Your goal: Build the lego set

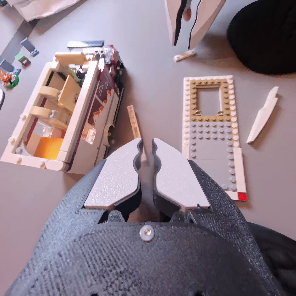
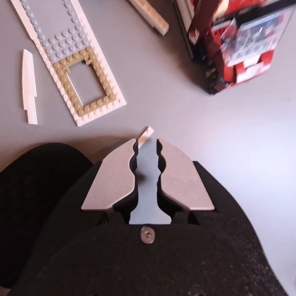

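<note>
Both grippers gape bare; the white strip angles up-right beside right's.

It looks like a hobby table at home or in an office, though which cannot be told. A smooth grey tabletop carries toy building bricks: a half-built cream and dark red model left of the left claw, a studded flat plate to its right, and loose white pieces beyond that plate.
</note>
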The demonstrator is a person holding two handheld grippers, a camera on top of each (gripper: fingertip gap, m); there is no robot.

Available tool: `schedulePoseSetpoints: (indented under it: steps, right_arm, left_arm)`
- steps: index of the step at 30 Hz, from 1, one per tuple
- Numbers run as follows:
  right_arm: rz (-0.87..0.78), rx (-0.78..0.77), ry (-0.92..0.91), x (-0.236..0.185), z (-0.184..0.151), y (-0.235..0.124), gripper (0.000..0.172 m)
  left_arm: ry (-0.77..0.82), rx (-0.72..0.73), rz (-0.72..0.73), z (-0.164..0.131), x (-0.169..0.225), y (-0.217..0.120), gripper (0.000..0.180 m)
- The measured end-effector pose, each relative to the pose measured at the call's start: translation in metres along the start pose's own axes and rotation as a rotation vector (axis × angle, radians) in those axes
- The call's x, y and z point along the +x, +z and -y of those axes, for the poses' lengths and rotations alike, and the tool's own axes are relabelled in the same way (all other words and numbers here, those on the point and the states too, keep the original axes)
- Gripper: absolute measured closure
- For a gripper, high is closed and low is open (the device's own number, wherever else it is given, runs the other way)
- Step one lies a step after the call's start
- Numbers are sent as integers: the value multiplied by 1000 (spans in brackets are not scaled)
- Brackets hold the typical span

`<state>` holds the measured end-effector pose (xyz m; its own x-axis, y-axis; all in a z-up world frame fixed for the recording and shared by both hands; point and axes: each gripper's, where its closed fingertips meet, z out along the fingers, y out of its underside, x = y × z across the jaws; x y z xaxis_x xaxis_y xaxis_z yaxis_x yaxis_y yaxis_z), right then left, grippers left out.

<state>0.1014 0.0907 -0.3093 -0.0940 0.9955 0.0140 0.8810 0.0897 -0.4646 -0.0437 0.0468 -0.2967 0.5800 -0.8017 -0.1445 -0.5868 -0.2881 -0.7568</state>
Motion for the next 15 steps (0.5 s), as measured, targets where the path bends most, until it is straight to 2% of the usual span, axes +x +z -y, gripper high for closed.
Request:
schedulePoseSetpoints:
  steps: [1,2,4,8,11,13,15]
  right_arm:
    - [-10,-1,27,-3,-5,2,151]
    - [-20,11,52,-5,-6,4,152]
    - [-23,30,68,-10,-4,6,164]
    - [-50,37,14,-11,-2,6,165]
    - [-58,46,-10,-17,1,6,165]
    - [-57,71,-20,-22,4,3,165]
    - [-64,94,-30,-26,8,0,165]
  left_arm:
    - [10,18,-18,6,6,-1,170]
    - [27,35,-46,12,15,-1,170]
    - [86,61,-134,24,41,-2,168]
    - [242,9,-329,26,103,-3,167]
    - [326,-63,-369,16,127,5,167]
    - [368,-105,-340,11,129,11,166]
    - [376,-105,-327,12,130,13,173]
